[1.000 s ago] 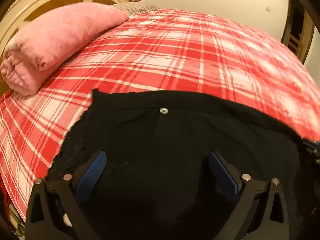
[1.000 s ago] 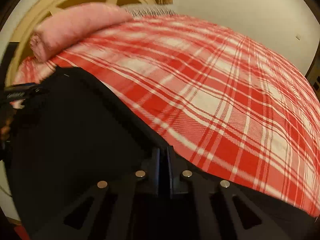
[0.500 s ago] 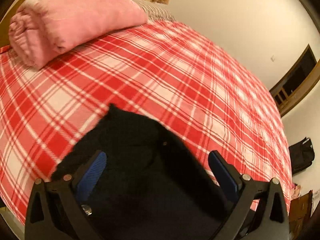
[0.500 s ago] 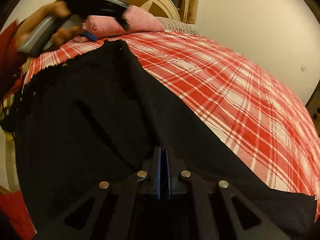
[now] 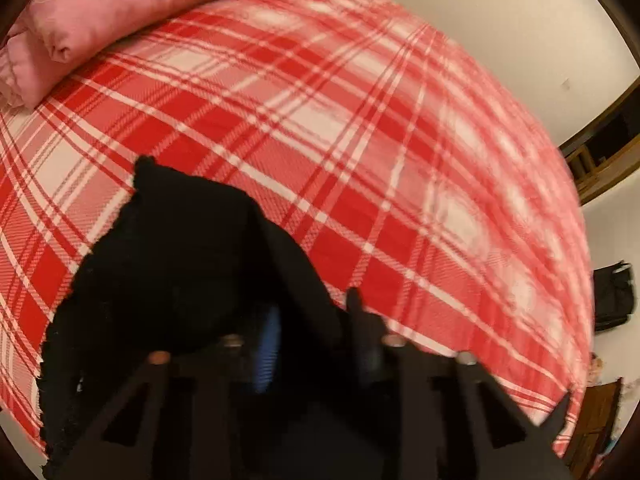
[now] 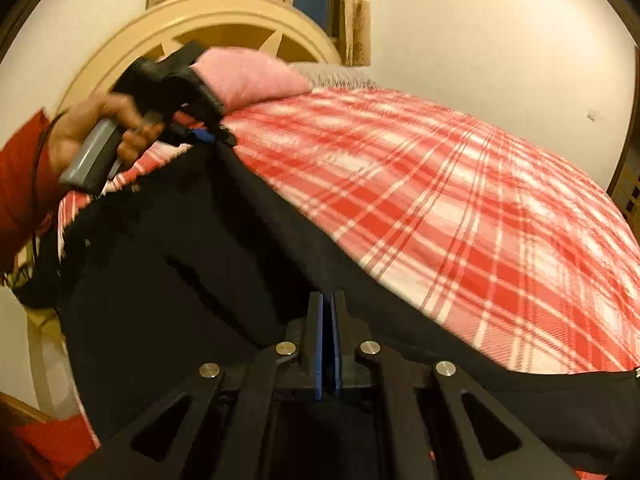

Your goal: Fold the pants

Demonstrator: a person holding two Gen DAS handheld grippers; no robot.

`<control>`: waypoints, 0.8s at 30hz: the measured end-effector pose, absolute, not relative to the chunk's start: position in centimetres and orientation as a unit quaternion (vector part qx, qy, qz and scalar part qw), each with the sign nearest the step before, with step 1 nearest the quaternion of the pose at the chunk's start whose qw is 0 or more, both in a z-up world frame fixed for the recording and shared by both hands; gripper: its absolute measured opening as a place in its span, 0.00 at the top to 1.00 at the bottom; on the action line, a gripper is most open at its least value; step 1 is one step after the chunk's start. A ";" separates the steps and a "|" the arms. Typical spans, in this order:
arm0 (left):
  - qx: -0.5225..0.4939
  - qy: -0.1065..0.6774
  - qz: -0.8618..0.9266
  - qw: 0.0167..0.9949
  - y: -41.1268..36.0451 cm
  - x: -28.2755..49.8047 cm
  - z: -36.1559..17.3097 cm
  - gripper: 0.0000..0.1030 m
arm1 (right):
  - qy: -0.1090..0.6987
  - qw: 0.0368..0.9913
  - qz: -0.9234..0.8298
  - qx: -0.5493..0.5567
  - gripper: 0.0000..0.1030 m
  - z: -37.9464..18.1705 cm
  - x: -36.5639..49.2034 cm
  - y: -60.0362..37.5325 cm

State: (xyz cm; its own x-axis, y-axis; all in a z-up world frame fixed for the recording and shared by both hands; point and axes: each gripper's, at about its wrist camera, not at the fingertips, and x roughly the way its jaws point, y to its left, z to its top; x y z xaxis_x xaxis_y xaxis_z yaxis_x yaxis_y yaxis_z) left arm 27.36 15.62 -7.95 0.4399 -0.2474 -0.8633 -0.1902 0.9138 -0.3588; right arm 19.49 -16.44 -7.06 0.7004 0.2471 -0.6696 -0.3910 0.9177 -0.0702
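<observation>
The black pants (image 6: 168, 288) are lying across the near part of the bed (image 6: 460, 200), over its red plaid blanket, with one end being lifted toward the pink pillow (image 6: 248, 76). The right gripper (image 6: 328, 344) is pinching closed on a fold of the dark cloth near the middle of the garment, its blue pads almost touching. The left gripper (image 5: 312, 340) is closing at this moment, with a bunch of the pants' edge between its jaws; whether the pads are already biting is hard to tell through the blur. From the right wrist view, the person's hand (image 6: 100, 132) is squeezing that tool's handle above the raised corner.

The likely trouble is the left gripper catching only a thin layer, so the corner slips out mid-fold and the cloth collapses unevenly. The two grips pulling at different rates could also be dragging the pants crooked, or snagging the blanket along with them
</observation>
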 end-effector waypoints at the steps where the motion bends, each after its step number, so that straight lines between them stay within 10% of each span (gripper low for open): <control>1: -0.225 0.517 -0.031 0.825 16.3 26.7 -7.4 0.83 | 0.339 0.919 0.173 -0.105 0.97 -6.3 19.1 -16.5; 18: -0.207 0.377 -0.048 0.902 21.2 9.7 1.2 0.86 | 0.356 0.921 0.155 -0.006 0.99 -4.9 11.9 -19.7; 21: -0.216 0.394 -0.049 0.892 21.2 11.7 0.3 0.68 | 0.385 0.905 0.163 0.071 0.99 -5.1 13.7 -21.5; 24: -0.214 0.406 -0.037 0.888 20.6 14.2 0.2 0.29 | 0.391 0.889 0.207 0.117 0.98 -5.3 15.4 -21.7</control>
State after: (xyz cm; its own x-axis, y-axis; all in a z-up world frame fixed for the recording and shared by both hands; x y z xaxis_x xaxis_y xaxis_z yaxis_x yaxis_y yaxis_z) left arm 14.24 20.57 0.22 0.6678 -0.2383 -0.7052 -0.1084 0.9061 -0.4089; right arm 15.37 -21.72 -5.26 0.6088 0.4592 -0.6469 -0.2757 0.8871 0.3702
